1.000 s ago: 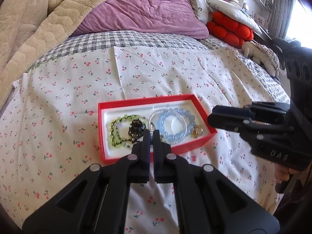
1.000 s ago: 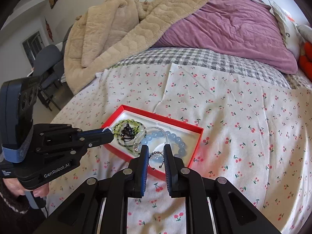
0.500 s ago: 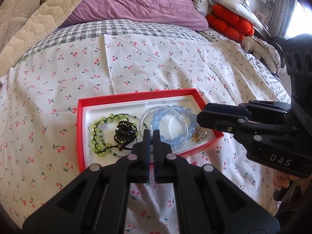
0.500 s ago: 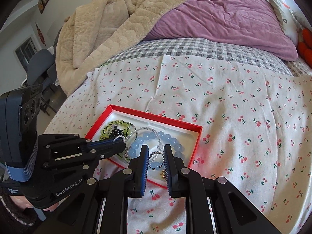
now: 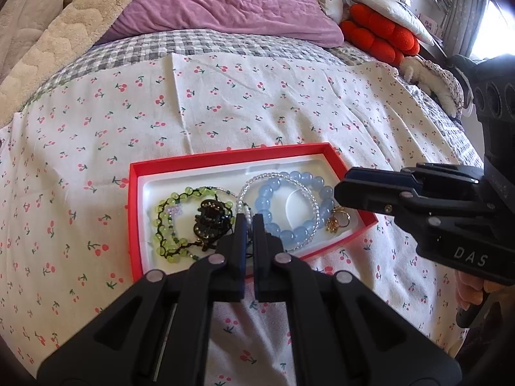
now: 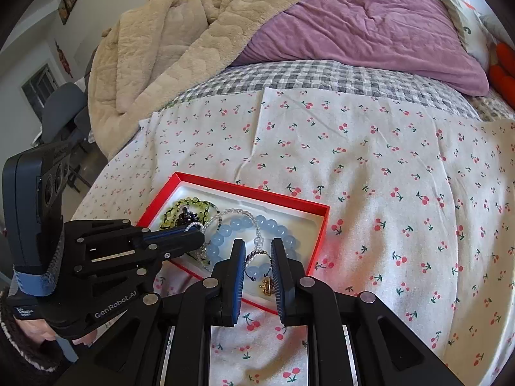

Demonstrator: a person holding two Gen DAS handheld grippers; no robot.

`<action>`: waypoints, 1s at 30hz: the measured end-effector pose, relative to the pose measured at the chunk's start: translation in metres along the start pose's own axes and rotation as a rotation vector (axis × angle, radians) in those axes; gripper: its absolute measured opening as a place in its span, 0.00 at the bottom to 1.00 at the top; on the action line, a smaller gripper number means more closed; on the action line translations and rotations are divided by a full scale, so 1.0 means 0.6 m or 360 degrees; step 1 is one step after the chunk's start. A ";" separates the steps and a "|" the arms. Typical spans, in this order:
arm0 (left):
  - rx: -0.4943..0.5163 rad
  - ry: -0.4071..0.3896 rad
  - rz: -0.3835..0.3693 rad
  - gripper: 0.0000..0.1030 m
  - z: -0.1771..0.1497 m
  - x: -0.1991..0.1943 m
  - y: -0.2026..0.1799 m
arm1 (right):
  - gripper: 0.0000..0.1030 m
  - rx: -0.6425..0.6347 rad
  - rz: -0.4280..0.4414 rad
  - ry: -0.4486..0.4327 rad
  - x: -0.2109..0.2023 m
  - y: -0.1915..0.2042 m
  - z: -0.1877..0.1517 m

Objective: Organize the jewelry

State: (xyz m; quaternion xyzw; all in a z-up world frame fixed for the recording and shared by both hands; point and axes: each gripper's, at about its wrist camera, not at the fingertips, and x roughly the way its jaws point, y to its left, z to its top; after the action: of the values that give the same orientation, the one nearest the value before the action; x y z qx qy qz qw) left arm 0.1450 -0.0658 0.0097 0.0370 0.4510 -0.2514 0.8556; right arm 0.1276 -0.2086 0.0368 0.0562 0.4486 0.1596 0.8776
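Note:
A red box [image 5: 225, 156] with a white liner lies on the cherry-print cloth. In it are a green bead bracelet [image 5: 167, 199], a dark charm [image 5: 209, 215], a blue bead bracelet [image 5: 289, 177], a clear bead strand [image 5: 254, 181] and a gold ring [image 5: 336, 223]. My left gripper [image 5: 249, 222] is shut at the box's near edge. In the right wrist view its tip [image 6: 199, 236] pinches the clear bead strand [image 6: 225, 214]. My right gripper [image 6: 257, 247] is shut on a thin dark-bead bracelet [image 6: 257, 253] stretched between its pads, above the blue bracelet [image 6: 241, 223].
The cherry-print cloth [image 5: 257, 103] covers a grey checked bedspread [image 6: 289, 74]. A purple pillow [image 5: 225, 6], a beige blanket [image 6: 161, 48] and red cushions [image 5: 379, 38] lie at the back. A hand [image 5: 470, 292] holds the right gripper's handle. A chair [image 6: 61, 115] stands left of the bed.
My left gripper has dropped closer to the box, which now looks larger in its view. My right gripper has stayed over the box with the dark-bead bracelet between its pads.

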 end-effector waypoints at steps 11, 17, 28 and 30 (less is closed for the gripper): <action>0.0093 0.0003 0.0013 0.31 -0.009 -0.016 -0.013 | 0.24 0.0098 0.0047 0.0041 0.000 -0.020 0.000; 0.0098 0.0001 0.0002 0.55 -0.017 -0.033 -0.019 | 0.64 0.0164 0.0091 -0.0029 -0.024 -0.030 -0.004; 0.0093 0.0031 0.0137 0.82 -0.057 -0.074 -0.033 | 0.78 0.0088 -0.0054 -0.0058 -0.088 -0.024 -0.035; 0.0051 0.0064 0.0197 0.88 -0.068 -0.076 -0.029 | 0.81 0.0072 -0.0108 -0.0023 -0.095 -0.020 -0.048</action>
State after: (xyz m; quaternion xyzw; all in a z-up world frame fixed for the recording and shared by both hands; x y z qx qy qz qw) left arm 0.0848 -0.0509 0.0245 0.0836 0.4609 -0.2045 0.8595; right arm 0.0758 -0.2403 0.0609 0.0619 0.4473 0.1191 0.8842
